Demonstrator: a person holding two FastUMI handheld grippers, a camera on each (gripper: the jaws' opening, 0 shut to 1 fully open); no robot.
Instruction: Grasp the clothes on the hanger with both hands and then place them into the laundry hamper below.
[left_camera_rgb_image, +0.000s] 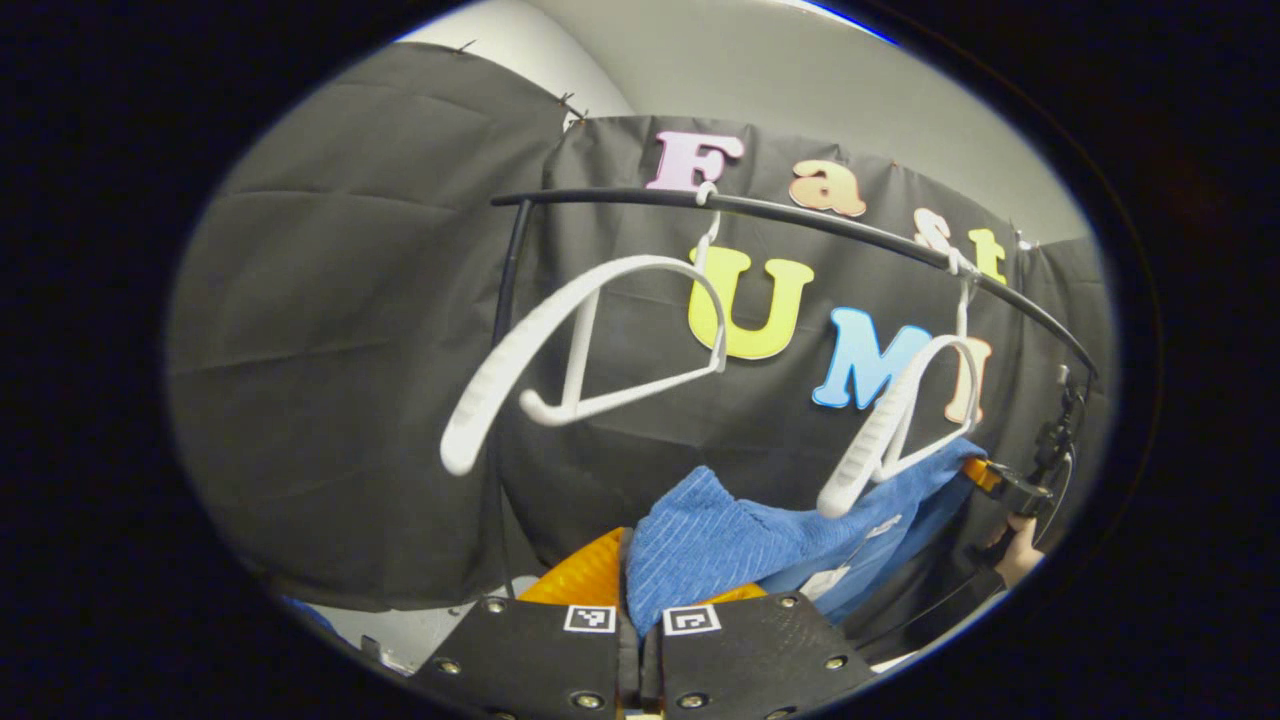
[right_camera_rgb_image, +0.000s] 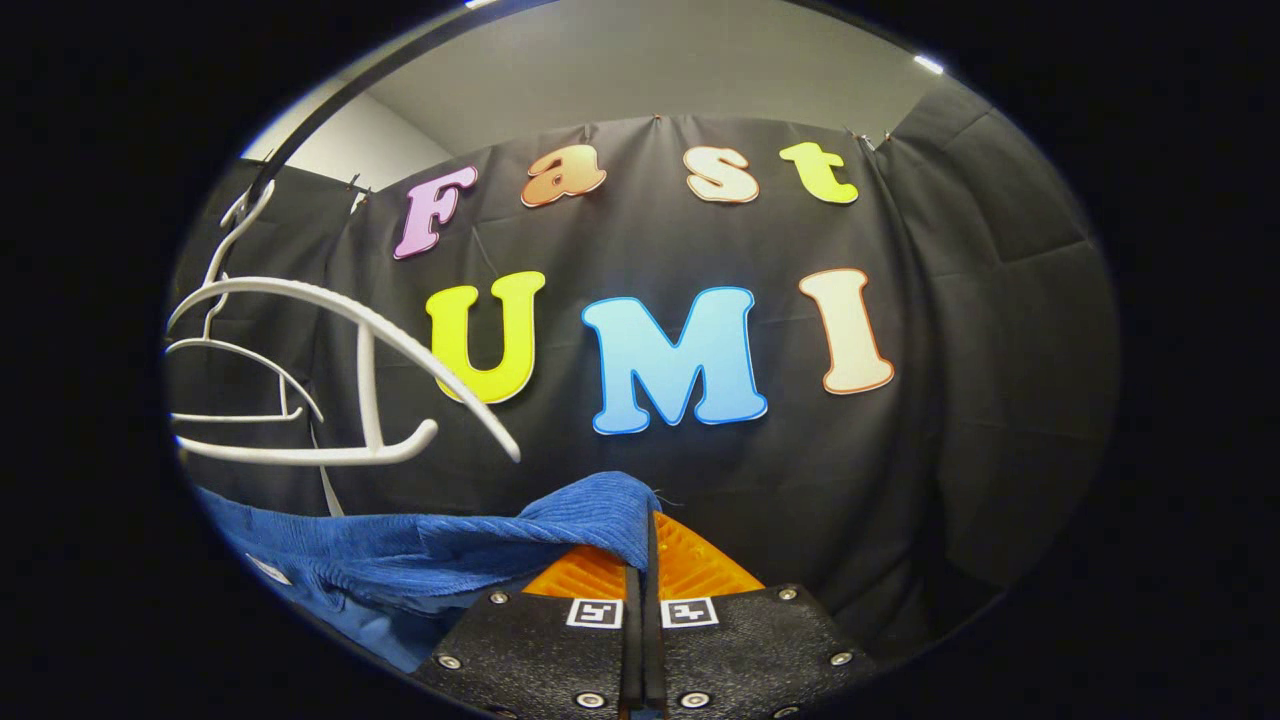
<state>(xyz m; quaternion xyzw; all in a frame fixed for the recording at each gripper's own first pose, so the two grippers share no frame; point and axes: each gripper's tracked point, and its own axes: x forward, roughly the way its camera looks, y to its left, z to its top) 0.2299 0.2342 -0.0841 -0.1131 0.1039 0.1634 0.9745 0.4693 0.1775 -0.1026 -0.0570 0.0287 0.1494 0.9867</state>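
We hold the blue cloth (left_camera_rgb_image: 720, 545) stretched between us, the left gripper (left_camera_rgb_image: 640, 600) clenched on one end and the right gripper (right_camera_rgb_image: 640, 570) on the other, so it hangs free below the white hangers (left_camera_rgb_image: 580, 350) for the hamper.

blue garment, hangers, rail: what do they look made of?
Blue garment: soft knit or corduroy-like fabric, matte; fine parallel ribs and limp folds. Exact fibre unclear.
Hangers: probably moulded plastic, white, slightly glossy; thick smooth arms with ridged grip strips.
Rail: thin black tube, likely painted or coated metal; faint sheen, but the look leaves it open.
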